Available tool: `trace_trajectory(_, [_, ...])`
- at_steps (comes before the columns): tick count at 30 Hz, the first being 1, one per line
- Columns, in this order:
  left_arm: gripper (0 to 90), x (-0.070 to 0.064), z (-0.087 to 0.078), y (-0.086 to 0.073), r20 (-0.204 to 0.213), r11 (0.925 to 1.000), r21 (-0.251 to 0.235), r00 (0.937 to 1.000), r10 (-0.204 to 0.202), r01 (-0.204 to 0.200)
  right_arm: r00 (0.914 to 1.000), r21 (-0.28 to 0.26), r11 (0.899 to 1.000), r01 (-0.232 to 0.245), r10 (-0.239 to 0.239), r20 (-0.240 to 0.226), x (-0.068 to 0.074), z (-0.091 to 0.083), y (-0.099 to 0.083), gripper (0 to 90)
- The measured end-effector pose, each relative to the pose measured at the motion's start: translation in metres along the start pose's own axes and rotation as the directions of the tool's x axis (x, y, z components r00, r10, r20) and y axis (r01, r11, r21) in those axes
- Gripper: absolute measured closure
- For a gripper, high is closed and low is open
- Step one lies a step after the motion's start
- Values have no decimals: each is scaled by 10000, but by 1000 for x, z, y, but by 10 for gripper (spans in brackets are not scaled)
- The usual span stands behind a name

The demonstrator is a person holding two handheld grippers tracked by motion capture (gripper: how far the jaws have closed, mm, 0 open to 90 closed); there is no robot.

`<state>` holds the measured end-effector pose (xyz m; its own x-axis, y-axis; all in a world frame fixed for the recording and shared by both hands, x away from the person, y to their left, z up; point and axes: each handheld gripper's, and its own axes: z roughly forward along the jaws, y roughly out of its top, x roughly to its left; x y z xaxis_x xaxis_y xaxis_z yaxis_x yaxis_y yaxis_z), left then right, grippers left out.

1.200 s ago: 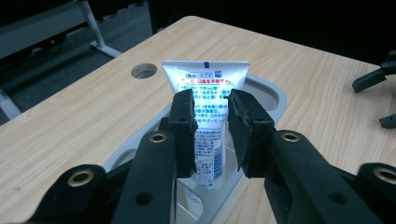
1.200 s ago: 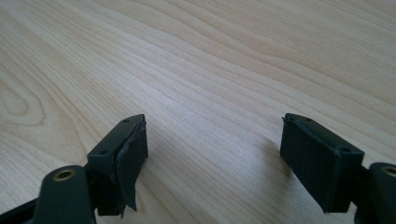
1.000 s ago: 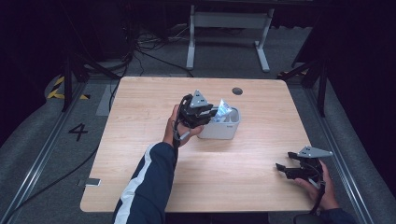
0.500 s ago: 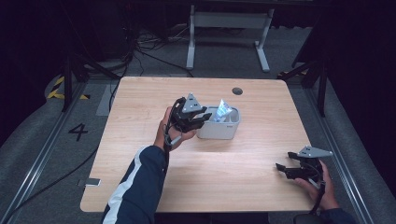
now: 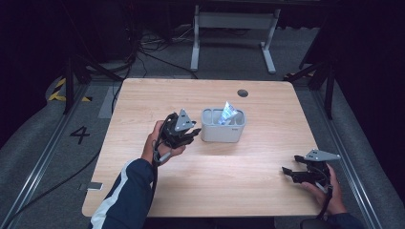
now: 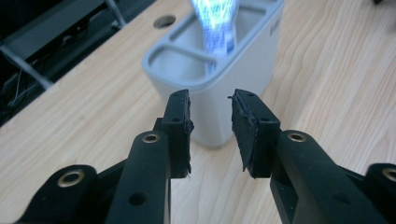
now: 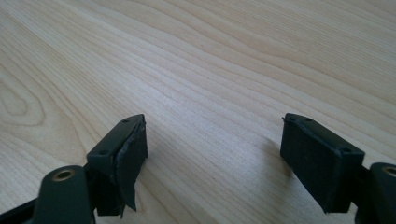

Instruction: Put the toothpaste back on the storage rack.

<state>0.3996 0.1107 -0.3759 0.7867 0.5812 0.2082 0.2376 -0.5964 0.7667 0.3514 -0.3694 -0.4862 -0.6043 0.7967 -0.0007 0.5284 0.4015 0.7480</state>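
A pale grey holder [image 5: 223, 127] with rounded corners and divided compartments stands near the middle of the wooden tabletop [image 5: 248, 176]. A white tube with blue print [image 5: 226, 113] stands upright in one compartment; its print is blurred and its upper end is cut off in the left tool view. The left tool [image 5: 191, 136] sits just beside the holder's left wall, jaws slightly parted and empty. The right tool [image 5: 288, 173] rests well apart near the tabletop's right front corner, jaws spread wide, gripping nothing.
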Motion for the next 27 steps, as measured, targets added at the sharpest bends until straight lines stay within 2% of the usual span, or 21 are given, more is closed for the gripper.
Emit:
trace_trajectory(3, [667, 0, -5, -13, -172, 9998, 181, 9998, -48, 51, 10000, 6, 10000, 8, -8, 5, 0, 0, 0, 235])
trace_trajectory(7, [651, 0, -14, -28, -443, 9978, 640, 9988, 210, -182, 10000, 8, 10000, -7, 7, 6, 0, 0, 0, 234])
trace_trajectory(12, [637, -3, -24, -42, -571, 9958, 907, 9983, 136, -84, 10000, 6, 10000, 5, -5, 7, 0, 0, 0, 234])
trace_trajectory(15, [631, -6, -29, -53, -654, 9910, 1313, 9973, 338, -250, 10000, -1, 10000, -19, 19, 6, 0, 0, 0, 234])
trace_trajectory(19, [621, -9, -32, -63, -703, 9901, 1395, 9972, 249, -149, 10000, 5, 10000, 13, -13, 19, 0, 0, 0, 234])
trace_trajectory(23, [590, -9, -36, -76, -824, 9857, 1682, 9966, 94, 46, 10000, 1, 10000, 11, -11, 20, 0, 0, 0, 234])
trace_trajectory(24, [573, -10, -39, -80, -766, 9827, 1848, 9971, 40, 102, 10000, -7, 10000, -15, 15, 10, 0, 0, 0, 234])
trace_trajectory(25, [564, -10, -40, -83, -757, 9843, 1761, 9971, -4, 137, 10000, 1, 10000, 23, -23, 23, 0, 0, 0, 234])
trace_trajectory(27, [542, -12, -42, -90, -728, 9811, 1926, 9973, -68, 208, 10000, 5, 10000, 27, -27, 21, 0, 0, 0, 234])
